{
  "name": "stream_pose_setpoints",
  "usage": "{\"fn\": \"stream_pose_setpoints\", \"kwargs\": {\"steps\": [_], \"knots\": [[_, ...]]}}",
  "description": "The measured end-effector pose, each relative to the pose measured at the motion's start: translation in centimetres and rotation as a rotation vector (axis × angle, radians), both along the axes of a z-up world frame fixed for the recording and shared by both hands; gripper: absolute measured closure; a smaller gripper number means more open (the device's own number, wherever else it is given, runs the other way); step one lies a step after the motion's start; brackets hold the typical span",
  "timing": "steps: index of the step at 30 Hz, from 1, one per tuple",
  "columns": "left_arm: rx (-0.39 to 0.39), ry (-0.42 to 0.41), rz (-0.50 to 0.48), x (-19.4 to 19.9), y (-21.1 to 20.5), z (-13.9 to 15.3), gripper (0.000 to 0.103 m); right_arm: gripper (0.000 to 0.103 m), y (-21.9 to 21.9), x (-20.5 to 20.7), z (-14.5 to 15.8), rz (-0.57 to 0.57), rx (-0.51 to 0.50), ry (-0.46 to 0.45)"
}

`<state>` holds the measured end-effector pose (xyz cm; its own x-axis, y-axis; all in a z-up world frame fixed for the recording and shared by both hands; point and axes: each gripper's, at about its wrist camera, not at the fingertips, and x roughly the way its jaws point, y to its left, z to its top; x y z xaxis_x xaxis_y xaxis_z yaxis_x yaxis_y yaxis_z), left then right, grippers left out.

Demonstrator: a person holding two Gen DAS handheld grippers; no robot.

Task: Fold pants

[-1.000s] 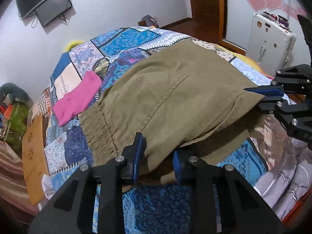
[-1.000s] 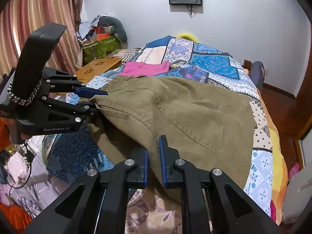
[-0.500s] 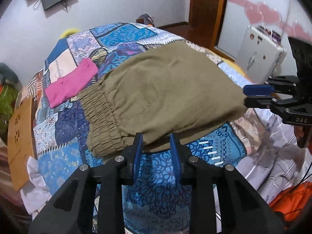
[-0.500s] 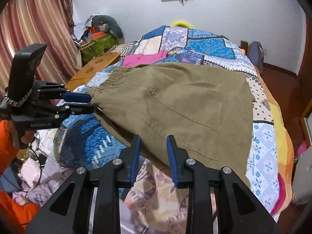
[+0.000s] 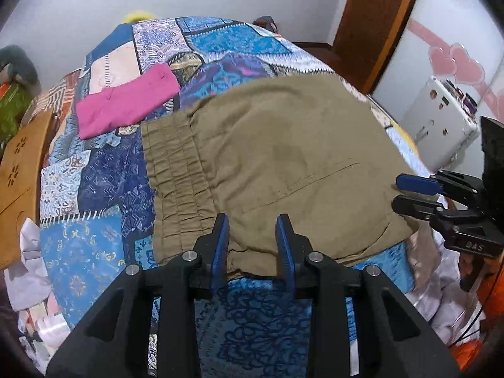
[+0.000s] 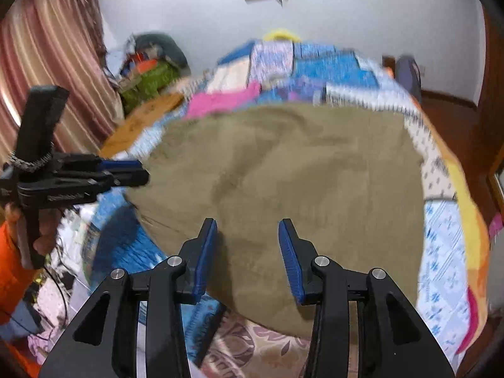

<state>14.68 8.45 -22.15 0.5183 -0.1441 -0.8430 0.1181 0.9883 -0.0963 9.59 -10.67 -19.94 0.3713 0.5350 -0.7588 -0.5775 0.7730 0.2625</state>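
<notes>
A bed covered by a blue, white and purple patchwork quilt [image 5: 94, 189] fills both views, its cover running from the near edge back toward the pale wall. Spread flat across the near half of that quilt lie the olive-brown cotton pants [image 5: 277, 157], folded into a broad rectangle, with the gathered elastic waistband [image 5: 176, 182] along the left side in the left wrist view and one long seam crossing the cloth; the right wrist view shows the same pants [image 6: 299, 182], blurred. Beyond the pants, just past the waistband corner, a folded bright pink garment [image 5: 126, 104] rests on the quilt. A white hard-shell suitcase [image 5: 441, 119] stands closed off the bed's far side below pink heart decals, so its contents are hidden. A flat orange wooden board with flower cut-outs [image 5: 19, 176] sits by the bed's left edge. The left gripper [image 5: 252, 242] hangs over the near hem of the pants with its blue-padded fingers spread apart, nothing between them. The right gripper [image 6: 247, 255] is likewise spread wide over the cloth's near edge, pinching nothing.
</notes>
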Motion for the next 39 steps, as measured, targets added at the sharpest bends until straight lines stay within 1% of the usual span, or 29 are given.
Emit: {"fn": "stream_pose_setpoints", "kwargs": {"steps": [2,3,5,7,9,11,13,15,17,19,22,24,26,28,30,33,35,39], "knots": [[0.007,-0.011,0.004,-0.6,0.6,-0.3,0.07,0.064,-0.9,-0.4,-0.9,0.006,0.006,0.007],[0.019,-0.013,0.012,-0.9,0.9,-0.3,0.069,0.059,-1.6,-0.7,-1.0,0.002,0.007,-0.002],[0.036,-0.013,0.039,-1.4,1.7,-0.6,0.05,0.056,-2.9,-0.9,-1.0,-0.017,-0.016,-0.009],[0.023,-0.003,0.068,-1.7,2.7,-1.2,0.042,0.056,-4.4,-0.9,-1.4,-0.055,-0.049,-0.005],[-0.017,0.009,0.085,-2.0,3.3,-1.5,0.042,0.058,-6.4,-0.7,-1.8,-0.084,-0.025,0.026],[-0.044,0.014,0.102,-2.3,3.7,-1.8,0.041,0.057,-7.7,-0.8,-2.3,-0.129,-0.075,0.019],[-0.031,0.008,0.109,-2.8,3.5,-1.5,0.041,0.057,-9.3,-1.1,-2.7,-0.163,-0.09,0.033],[-0.01,0.001,0.104,-3.2,3.3,-1.1,0.042,0.059,-10.5,-1.2,-2.8,-0.172,-0.055,0.059],[0.011,0.002,0.102,-3.6,3.2,-0.3,0.042,0.059,-10.6,-1.4,-2.2,-0.177,-0.065,0.059],[0.013,-0.004,0.102,-3.6,3.4,0.6,0.042,0.056,-10.6,-1.6,-1.3,-0.173,-0.085,0.049],[0.003,-0.045,0.111,-3.3,4.1,2.7,0.042,0.056,-10.3,-1.2,0.6,-0.174,-0.079,0.007],[0.005,-0.073,0.133,-2.5,4.6,4.2,0.041,0.056,-10.2,-0.5,2.0,-0.175,-0.07,-0.033],[-0.003,-0.093,0.158,-1.2,5.1,5.3,0.039,0.051,-10.0,0.2,3.3,-0.18,-0.068,-0.084],[-0.008,-0.101,0.177,0.2,5.5,5.8,0.039,0.044,-9.8,1.4,4.5,-0.187,-0.069,-0.138],[-0.02,-0.106,0.183,2.0,5.8,6.2,0.039,0.044,-9.6,2.6,5.2,-0.189,-0.07,-0.165],[0.003,-0.113,0.187,4.2,5.8,6.0,0.039,0.044,-9.3,5.3,5.7,-0.196,-0.075,-0.199],[0.013,-0.101,0.193,5.9,5.9,5.4,0.039,0.044,-9.2,6.6,5.8,-0.197,-0.085,-0.213],[-0.001,-0.068,0.21,8.6,6.4,3.9,0.039,0.044,-8.6,10.6,5.0,-0.197,-0.103,-0.217]]}}
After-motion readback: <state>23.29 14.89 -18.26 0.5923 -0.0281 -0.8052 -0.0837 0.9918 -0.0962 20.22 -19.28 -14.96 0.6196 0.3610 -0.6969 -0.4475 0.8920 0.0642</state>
